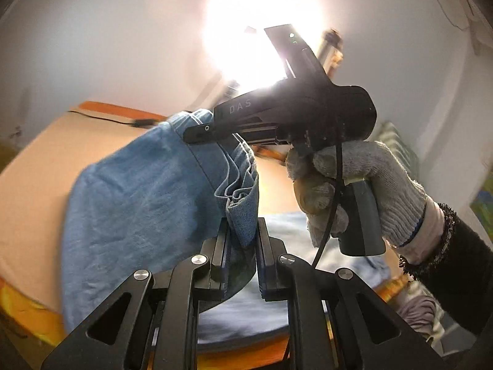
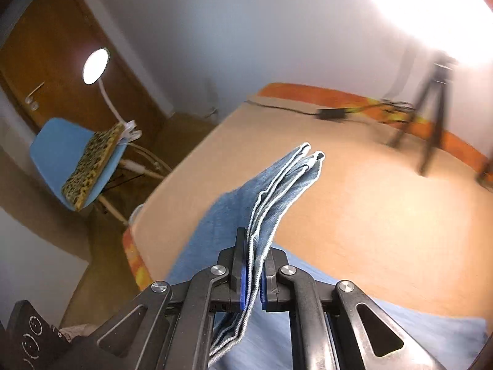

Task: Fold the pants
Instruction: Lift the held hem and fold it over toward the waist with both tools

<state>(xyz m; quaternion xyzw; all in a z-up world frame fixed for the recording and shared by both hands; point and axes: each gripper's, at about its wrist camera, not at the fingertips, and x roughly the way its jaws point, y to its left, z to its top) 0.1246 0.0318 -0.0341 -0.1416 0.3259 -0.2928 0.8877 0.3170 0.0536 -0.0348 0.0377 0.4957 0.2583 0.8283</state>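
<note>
Both grippers clamp the blue pants [image 1: 138,191]: left gripper [image 1: 242,243] fingers pinch a bunched edge, right gripper [image 2: 252,277] fingers squeeze stacked hems; cloth lifted off the desk [image 2: 369,215], likely to carry one end over for a fold

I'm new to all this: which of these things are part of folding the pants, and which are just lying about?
Part of the job:
pants
left gripper
right gripper
table

Just about:
blue chair
lamp
tripod
</note>
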